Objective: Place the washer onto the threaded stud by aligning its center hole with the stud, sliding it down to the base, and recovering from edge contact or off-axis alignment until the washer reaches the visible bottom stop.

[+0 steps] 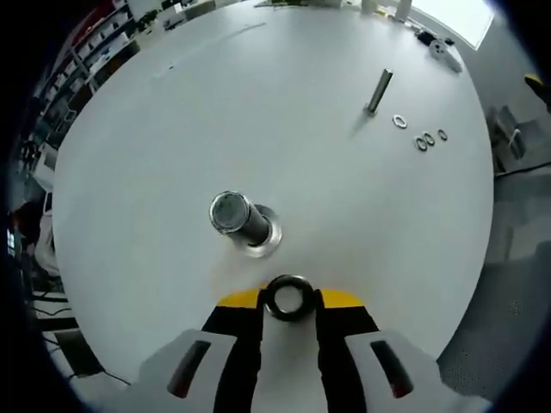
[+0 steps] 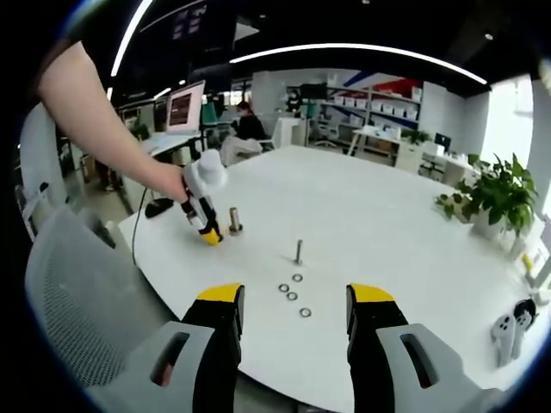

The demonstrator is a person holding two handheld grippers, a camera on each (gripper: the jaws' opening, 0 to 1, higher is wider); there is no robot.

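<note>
My left gripper (image 1: 288,301) is shut on a dark metal washer (image 1: 288,281), held flat between its yellow-tipped jaws. Just beyond it a thick threaded stud (image 1: 242,220) stands on the white table (image 1: 172,146) with a bright flange at its foot; the washer is short of the stud and apart from it. In the right gripper view a person's hand holds the left gripper (image 2: 207,225) close beside that stud (image 2: 233,220). My right gripper (image 2: 295,308) hangs open over the table's near edge with nothing between its jaws.
A thinner stud (image 1: 379,90) (image 2: 298,251) stands farther along the table, with several loose washers (image 1: 422,140) (image 2: 293,294) beside it. A grey mesh chair (image 2: 73,284) is at the table's left edge. White controllers (image 2: 508,331) lie near potted plants (image 2: 495,202).
</note>
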